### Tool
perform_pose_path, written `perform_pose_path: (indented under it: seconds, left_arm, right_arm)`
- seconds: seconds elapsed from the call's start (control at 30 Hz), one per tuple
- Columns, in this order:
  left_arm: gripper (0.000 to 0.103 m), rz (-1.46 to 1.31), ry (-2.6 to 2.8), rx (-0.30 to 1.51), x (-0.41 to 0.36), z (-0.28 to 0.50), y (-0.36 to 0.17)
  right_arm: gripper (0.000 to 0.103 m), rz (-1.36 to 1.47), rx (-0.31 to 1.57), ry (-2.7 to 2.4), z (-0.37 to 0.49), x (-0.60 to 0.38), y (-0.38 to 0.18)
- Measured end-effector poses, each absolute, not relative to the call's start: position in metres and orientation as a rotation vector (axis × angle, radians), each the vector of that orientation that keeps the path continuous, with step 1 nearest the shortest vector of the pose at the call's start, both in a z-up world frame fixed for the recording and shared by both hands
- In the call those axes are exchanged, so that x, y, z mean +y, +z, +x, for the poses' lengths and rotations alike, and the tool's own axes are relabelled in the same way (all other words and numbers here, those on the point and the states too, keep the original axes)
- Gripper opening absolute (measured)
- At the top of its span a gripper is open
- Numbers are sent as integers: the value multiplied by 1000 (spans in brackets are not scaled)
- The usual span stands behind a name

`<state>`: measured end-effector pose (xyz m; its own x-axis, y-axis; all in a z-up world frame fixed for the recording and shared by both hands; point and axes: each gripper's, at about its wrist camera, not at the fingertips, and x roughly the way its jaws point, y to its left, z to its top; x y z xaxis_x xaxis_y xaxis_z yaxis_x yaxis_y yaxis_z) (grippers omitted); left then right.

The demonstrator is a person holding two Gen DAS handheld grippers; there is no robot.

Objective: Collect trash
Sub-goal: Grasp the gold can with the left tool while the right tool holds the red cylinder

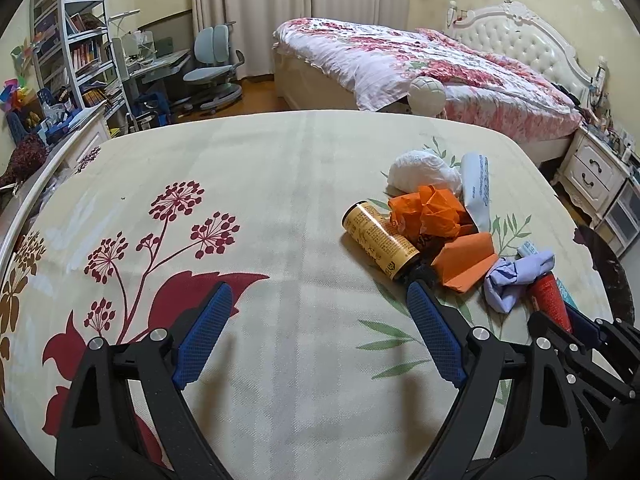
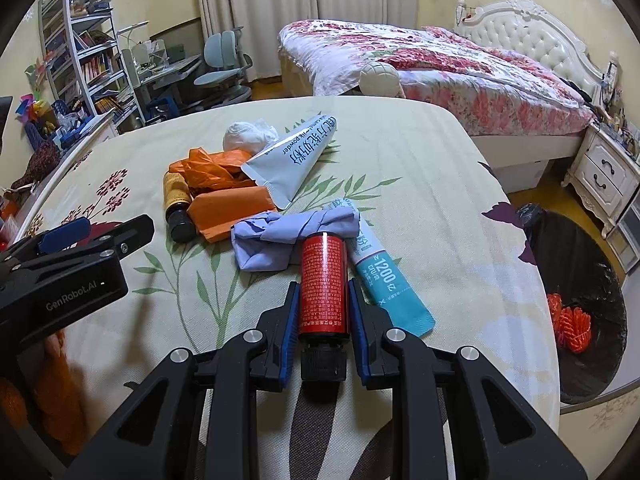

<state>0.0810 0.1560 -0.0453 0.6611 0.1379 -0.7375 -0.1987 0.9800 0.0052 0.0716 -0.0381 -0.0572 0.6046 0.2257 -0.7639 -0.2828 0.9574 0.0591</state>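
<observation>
Right gripper (image 2: 324,312) clamped on red bottle (image 2: 324,284), axis along fingers; bin (image 2: 576,300) right of bottle. Left gripper (image 1: 320,336) wide open, empty.

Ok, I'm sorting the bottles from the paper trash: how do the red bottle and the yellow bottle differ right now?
The red bottle is clamped between the right tool's pads; the yellow bottle lies free on the table, no tool touching it. The red one lies apart from the orange paper; the yellow one rests against it. Red label against yellow-gold label. Both are small, dark-capped bottles lying on their sides.
</observation>
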Motion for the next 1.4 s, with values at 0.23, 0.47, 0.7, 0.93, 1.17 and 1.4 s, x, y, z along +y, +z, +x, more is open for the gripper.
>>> perform_pose_path:
  seconds: [0.23, 0.47, 0.7, 0.93, 1.17, 1.4]
  left_arm:
    - [87, -90, 183, 832, 151, 92, -44]
    - [87, -112, 205, 852, 151, 112, -44]
    - [56, -93, 167, 894, 152, 115, -53]
    - [23, -120, 119, 891, 161, 102, -58]
    - [23, -114, 100, 890, 165, 79, -58]
    - [49, -112, 91, 898, 167, 61, -56]
  right_arm:
    - [25, -72, 873, 294, 72, -38, -57]
    - [25, -72, 872, 294, 73, -38, -57]
    - [25, -72, 871, 294, 72, -38, -57]
    - [25, -72, 872, 294, 71, -39, -57]
    - [25, -72, 871, 294, 72, -39, -57]
    - [25, -72, 871, 294, 72, -39, -57]
